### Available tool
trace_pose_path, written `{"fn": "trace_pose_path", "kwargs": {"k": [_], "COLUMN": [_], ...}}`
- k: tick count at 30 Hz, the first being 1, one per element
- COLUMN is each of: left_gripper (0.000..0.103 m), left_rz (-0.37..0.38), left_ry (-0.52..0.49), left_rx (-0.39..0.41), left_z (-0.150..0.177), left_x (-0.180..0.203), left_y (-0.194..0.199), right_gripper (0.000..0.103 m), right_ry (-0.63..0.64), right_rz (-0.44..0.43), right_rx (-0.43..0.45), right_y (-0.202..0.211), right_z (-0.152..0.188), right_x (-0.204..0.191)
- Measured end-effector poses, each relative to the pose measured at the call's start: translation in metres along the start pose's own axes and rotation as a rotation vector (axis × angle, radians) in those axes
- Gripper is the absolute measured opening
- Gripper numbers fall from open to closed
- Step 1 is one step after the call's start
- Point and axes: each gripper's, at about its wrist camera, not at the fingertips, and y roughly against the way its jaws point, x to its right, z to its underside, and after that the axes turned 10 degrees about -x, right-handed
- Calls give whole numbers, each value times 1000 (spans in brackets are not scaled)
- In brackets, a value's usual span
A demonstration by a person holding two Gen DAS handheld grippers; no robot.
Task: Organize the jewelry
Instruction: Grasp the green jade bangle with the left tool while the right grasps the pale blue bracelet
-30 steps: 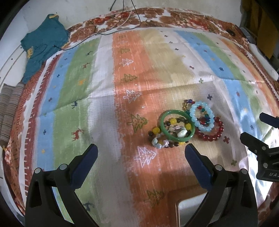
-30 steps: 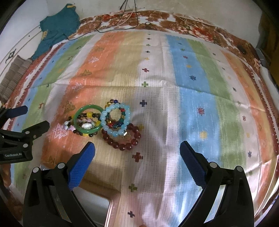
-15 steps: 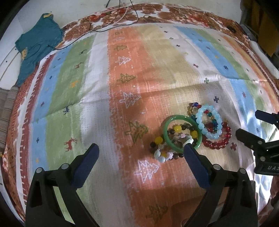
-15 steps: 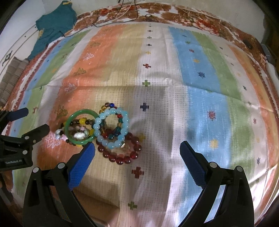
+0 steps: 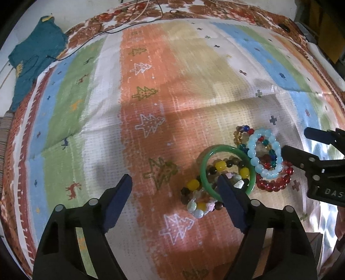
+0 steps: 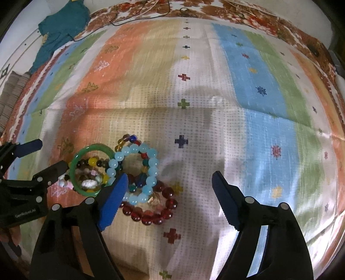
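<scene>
The bracelets lie in one overlapping heap on the striped cloth (image 5: pixel 151 103), toward the near edge and between the two tools. The left gripper (image 5: pixel 174 187) has its jaws spread with nothing between them; they have just been closing a little, and the inner finger sits over the green bangle (image 5: pixel 226 150), though whether it touches cannot be told. The right gripper (image 6: pixel 169 183) is likewise spread and empty, its jaws also just narrowed, with one finger overlapping the pale blue bead bracelet (image 6: pixel 133 172). Main hazard: the pieces are interlaced. The pale blue bracelet rests on the red bead bracelet (image 6: pixel 151 213) and against the bangle, and a mixed bead bracelet (image 5: pixel 198 202) passes under the bangle. Lifting one piece is likely to drag its neighbours, scatter them, or strain an elastic string. Round smooth beads may roll out of a pinch; the rigid bangle may pivot if gripped at one point only. Second hazard: both grippers converge on the same small heap and are near each other, so the fingers may collide. Clearance: the cloth is open and flat beyond the heap and to either side, giving room to separate pieces. A fold line crosses the middle. The teal garment (image 5: pixel 32 58) and the cables (image 5: pixel 129 19) lie well apart at the far edge.
</scene>
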Motion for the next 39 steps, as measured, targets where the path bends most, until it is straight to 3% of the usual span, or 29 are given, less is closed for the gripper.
{"fn": "trace_pose_path", "kwargs": {"k": [2, 4, 10, 12, 15, 18, 21, 24, 39], "left_gripper": [76, 68, 62, 50, 41, 26, 15, 7, 7], "left_rz": [-2, -8, -6, -6, 17, 32, 43, 46, 13], "left_ry": [-12, -24, -44, -45, -48, -52, -62, -73, -30], "left_rx": [-6, -16, -21, -33, -42, -41, -43, -44, -1], "left_z": [-2, -3, -9, -10, -10, -12, -12, -10, -4], "left_x": [3, 6, 11, 12, 13, 16, 21, 27, 23], "left_y": [-3, -7, -15, -19, -24, -25, -25, -25, -4], "right_gripper": [80, 72, 54, 46, 35, 29, 15, 14, 12], "right_ry": [3, 4, 15, 22, 33, 35, 42, 53, 85], "right_rz": [-8, -6, -16, -24, -26, -31, -33, -17, 30], "right_rx": [-9, -13, -30, -31, -32, -39, -54, -48, 9], "right_y": [-4, -7, -17, -18, -21, -25, -30, -33, -6], "right_z": [-3, -5, -9, -11, -13, -14, -15, -13, -2], "right_x": [-1, 0, -1, -2, -4, -5, -6, -9, -13]}}
